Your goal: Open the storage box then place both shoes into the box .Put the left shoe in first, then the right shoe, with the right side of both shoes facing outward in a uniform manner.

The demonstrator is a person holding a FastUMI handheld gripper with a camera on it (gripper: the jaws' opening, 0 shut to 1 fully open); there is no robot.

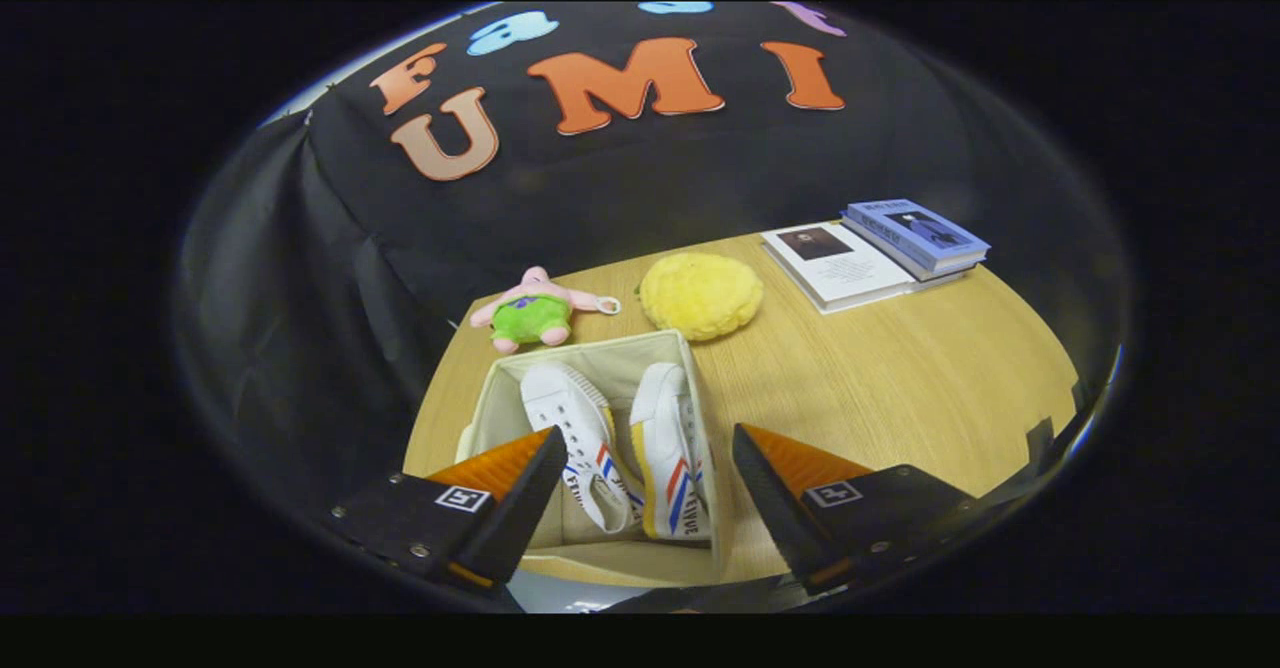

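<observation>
An open cream fabric storage box (640, 350) stands on the wooden table just ahead of my fingers. Two white canvas shoes lie inside it side by side, toes pointing away from me. The left-hand shoe (575, 418) shows its laces and tilts inward. The right-hand shoe (668, 448) lies on its side against the box's right wall, with red and blue stripes showing. My gripper (645, 473) hovers above the box's near end, open, its fingers spread wide with nothing between them; the left finger hides part of the box's near left corner.
Beyond the box lie a pink and green plush toy (535, 310) and a round yellow cushion (700, 294). A stack of books (880, 253) sits at the far right of the table (900, 378). The black cloth wall rises behind.
</observation>
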